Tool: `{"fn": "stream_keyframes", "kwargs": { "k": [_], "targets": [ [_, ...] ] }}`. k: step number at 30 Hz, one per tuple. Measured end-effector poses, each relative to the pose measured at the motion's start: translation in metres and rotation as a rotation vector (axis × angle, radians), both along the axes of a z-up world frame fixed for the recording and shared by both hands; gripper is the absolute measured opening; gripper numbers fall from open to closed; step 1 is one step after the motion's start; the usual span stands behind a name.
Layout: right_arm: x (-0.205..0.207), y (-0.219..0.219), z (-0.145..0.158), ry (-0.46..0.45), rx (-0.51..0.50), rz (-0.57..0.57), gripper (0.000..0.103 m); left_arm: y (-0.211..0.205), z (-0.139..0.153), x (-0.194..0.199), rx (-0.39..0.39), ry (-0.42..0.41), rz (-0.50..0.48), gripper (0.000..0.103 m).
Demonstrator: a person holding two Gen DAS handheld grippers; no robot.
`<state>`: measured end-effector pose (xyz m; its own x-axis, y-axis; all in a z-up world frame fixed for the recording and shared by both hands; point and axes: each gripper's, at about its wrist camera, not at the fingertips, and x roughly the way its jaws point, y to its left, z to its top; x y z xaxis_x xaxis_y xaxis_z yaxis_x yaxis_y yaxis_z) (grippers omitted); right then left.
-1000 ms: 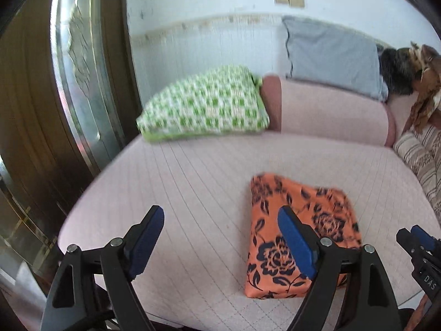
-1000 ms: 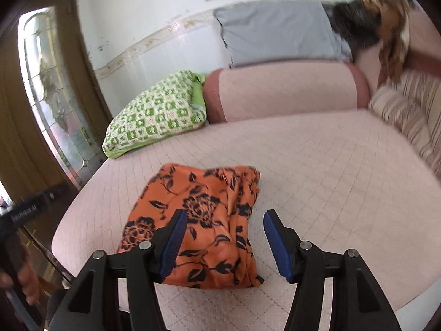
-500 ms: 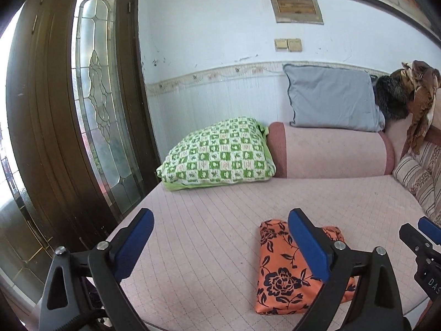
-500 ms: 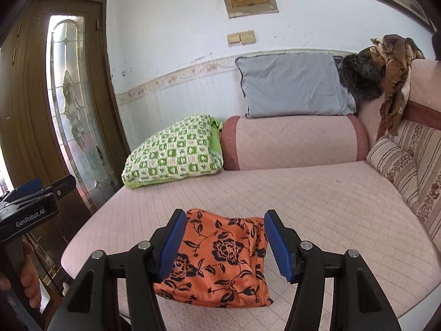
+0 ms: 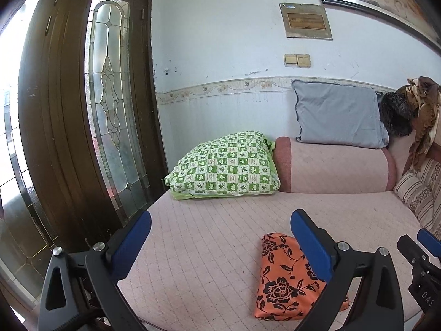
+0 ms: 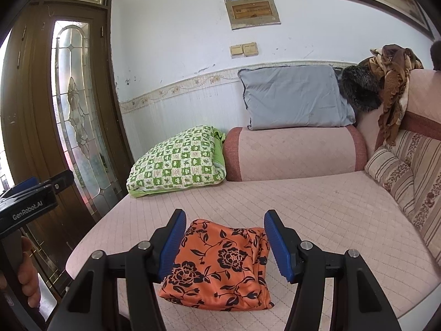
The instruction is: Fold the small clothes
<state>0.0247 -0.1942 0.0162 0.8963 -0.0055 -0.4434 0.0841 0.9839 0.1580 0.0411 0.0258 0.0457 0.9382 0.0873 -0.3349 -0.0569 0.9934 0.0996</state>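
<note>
A folded orange cloth with black flowers (image 6: 220, 264) lies near the front edge of the pink quilted sofa seat (image 6: 317, 207). It also shows in the left wrist view (image 5: 284, 278), low and right of centre. My right gripper (image 6: 224, 244) is open and empty, held above and behind the cloth, not touching it. My left gripper (image 5: 220, 244) is open and empty, to the left of the cloth and raised off the seat. The right gripper's body shows at the left view's right edge (image 5: 421, 273).
A green checked pillow (image 6: 176, 161) and a pink bolster (image 6: 295, 151) lie at the back of the seat, with a grey pillow (image 6: 295, 99) on the bolster. A striped cushion (image 6: 397, 176) is on the right. A dark wooden door with glass (image 5: 91, 127) stands on the left.
Both grippers have lifted and drawn back from the cloth, so more wall and door show. The cloth stays folded on the seat. Both grippers remain open.
</note>
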Motion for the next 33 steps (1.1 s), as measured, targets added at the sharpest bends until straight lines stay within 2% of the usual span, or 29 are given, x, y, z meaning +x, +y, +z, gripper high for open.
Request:
{"fn": "stream_keyframes", "kwargs": {
  "k": [10, 33],
  "targets": [
    [-0.008, 0.007, 0.007, -0.020, -0.003, 0.005, 0.063, 0.006, 0.011, -0.012, 0.006, -0.041, 0.052, 0.101],
    [-0.015, 0.025, 0.012, -0.044, 0.001, 0.055, 0.063, 0.013, 0.008, -0.010, -0.006, -0.022, 0.062, 0.101]
  ]
}}
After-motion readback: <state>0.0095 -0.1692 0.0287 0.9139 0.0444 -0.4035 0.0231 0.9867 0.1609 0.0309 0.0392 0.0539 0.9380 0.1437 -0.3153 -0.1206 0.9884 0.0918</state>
